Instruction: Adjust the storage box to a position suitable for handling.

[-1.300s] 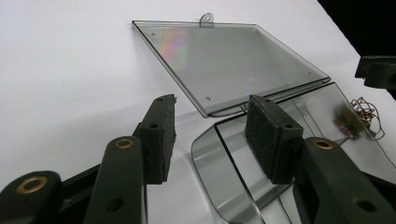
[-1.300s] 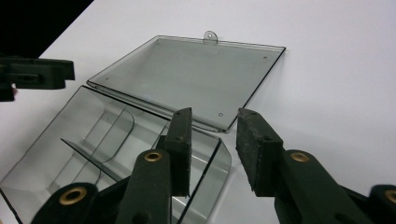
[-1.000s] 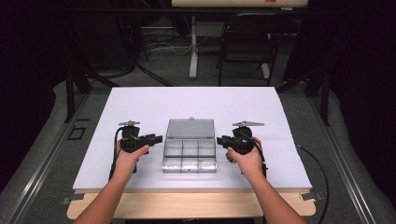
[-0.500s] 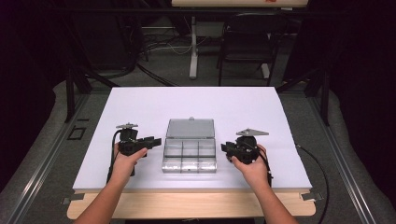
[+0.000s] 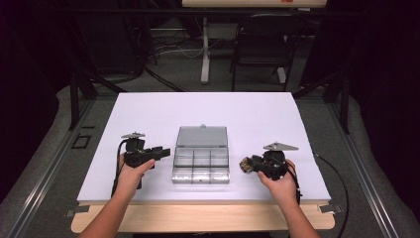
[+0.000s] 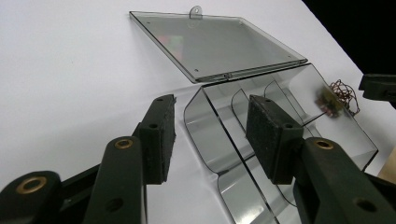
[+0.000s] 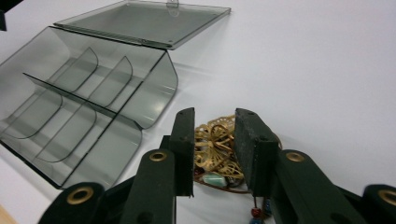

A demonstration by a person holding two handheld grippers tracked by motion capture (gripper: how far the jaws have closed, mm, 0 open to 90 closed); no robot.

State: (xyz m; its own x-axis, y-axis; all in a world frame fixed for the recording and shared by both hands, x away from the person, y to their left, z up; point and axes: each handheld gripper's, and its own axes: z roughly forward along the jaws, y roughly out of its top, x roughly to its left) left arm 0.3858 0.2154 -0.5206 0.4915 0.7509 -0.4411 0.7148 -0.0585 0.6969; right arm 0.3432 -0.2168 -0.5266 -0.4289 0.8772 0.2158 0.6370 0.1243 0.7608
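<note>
Right gripper [image 7: 214,140] pinches gold filigree beaded ornament [image 7: 215,148], lower centre, near clear six-compartment plastic box [image 5: 201,164]; left gripper [image 6: 210,133] spread, straddling box edge; bare white tabletop [image 5: 257,111] beyond.

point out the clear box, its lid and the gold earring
clear box [image 7: 70,126], right gripper view, on a divider wall
lid [image 6: 219,44], left gripper view, middle of the open panel
gold earring [image 7: 215,147], right gripper view, on the filigree between the jaws
</note>
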